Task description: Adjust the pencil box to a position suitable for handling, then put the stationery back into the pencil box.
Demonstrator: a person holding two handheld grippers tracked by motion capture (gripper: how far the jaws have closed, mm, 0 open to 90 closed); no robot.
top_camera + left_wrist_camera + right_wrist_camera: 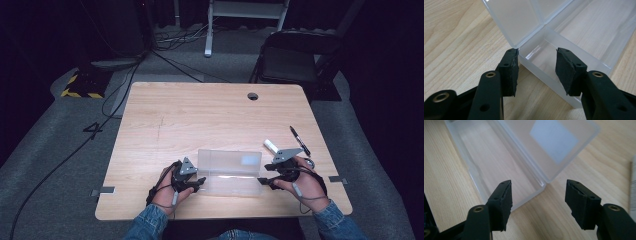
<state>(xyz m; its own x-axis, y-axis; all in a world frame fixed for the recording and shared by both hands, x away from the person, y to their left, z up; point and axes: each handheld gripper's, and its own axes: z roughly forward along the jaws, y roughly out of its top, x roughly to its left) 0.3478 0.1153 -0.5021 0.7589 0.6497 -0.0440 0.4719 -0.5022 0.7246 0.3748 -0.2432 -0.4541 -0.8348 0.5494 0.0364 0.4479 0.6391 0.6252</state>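
A clear plastic box (230, 172) lies open near the table's front edge, its lid folded back towards the far side. My left gripper (201, 182) is at the box's left end. In the left gripper view its jaws straddle that short end of the box (586, 32): one pad (509, 72) presses the hinge corner and the other sits against the front side, so my left gripper (536, 72) is shut on it. My right gripper (262, 181) is at the right end. There my right gripper (540, 205) stands open around a corner of the box (499, 162) without touching it.
A black pen (300, 141) and a small white stick (270, 145) lie just beyond my right hand. The wooden table (200, 115) has a cable hole (252, 96) near its far edge. A dark chair (290, 60) stands behind the table, and cables run across the floor.
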